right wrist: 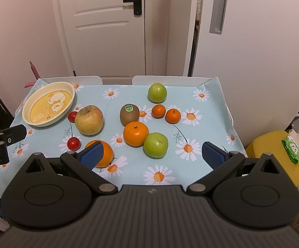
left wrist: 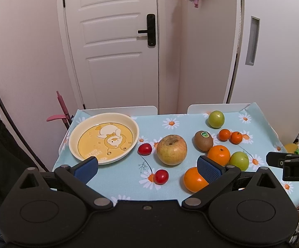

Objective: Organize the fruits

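Note:
A cream and yellow plate [left wrist: 75, 132] [right wrist: 70, 101] sits empty at the table's far left. Loose on the daisy cloth lie a large apple [left wrist: 171, 150] [right wrist: 89, 119], two cherry tomatoes [left wrist: 145, 149] [left wrist: 161, 176], a kiwi [left wrist: 203, 141] [right wrist: 129, 114], two oranges [left wrist: 218, 155] [left wrist: 191, 180], two small tangerines [left wrist: 224, 134] [left wrist: 236, 137] and two green apples [left wrist: 216, 119] [left wrist: 239, 160]. My left gripper [left wrist: 147, 168] is open and empty above the near edge, by the near tomato. My right gripper [right wrist: 152, 155] is open and empty, near the green apple [right wrist: 155, 145] and near orange [right wrist: 105, 155].
Two white chair backs [left wrist: 120, 110] [left wrist: 217, 107] stand behind the table, in front of a white door [left wrist: 112, 41]. A yellow stool with a green packet [right wrist: 292, 148] is right of the table. A pink handle [left wrist: 61, 111] leans at the far left.

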`<state>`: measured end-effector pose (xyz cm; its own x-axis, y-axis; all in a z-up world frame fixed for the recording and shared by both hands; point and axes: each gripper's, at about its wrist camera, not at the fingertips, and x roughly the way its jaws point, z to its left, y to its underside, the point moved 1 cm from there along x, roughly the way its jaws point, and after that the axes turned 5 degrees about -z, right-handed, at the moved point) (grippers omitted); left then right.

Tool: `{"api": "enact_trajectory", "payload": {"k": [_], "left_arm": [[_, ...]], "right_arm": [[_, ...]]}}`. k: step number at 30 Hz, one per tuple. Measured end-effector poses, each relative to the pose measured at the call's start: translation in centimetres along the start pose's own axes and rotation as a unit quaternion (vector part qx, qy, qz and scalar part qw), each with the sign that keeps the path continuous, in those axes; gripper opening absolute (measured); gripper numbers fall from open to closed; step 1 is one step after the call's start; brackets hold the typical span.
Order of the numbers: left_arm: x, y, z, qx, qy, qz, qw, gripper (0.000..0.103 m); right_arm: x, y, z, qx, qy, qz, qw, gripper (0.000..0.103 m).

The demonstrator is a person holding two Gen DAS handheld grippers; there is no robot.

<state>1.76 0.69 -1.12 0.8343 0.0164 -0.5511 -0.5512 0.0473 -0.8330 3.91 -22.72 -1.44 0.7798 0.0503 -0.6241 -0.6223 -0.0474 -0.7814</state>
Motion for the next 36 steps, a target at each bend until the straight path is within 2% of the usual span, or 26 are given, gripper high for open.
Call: {"api": "enact_trajectory", "payload": {"k": [26,36], "left_arm": [[0.12,-0.06,0.23,-0.002,-0.001,0.002,1.0,0.103],[0.44,-0.63,0.3,0.011,0.014,-0.001,0.9998,0.103]], "right_arm": [[0.15,-0.17,0.25,0.001,-0.001,0.0,1.0,0.103],[0.14,-0.48,0.16,0.018,-0.005,-0.004,1.0,0.103]]}}
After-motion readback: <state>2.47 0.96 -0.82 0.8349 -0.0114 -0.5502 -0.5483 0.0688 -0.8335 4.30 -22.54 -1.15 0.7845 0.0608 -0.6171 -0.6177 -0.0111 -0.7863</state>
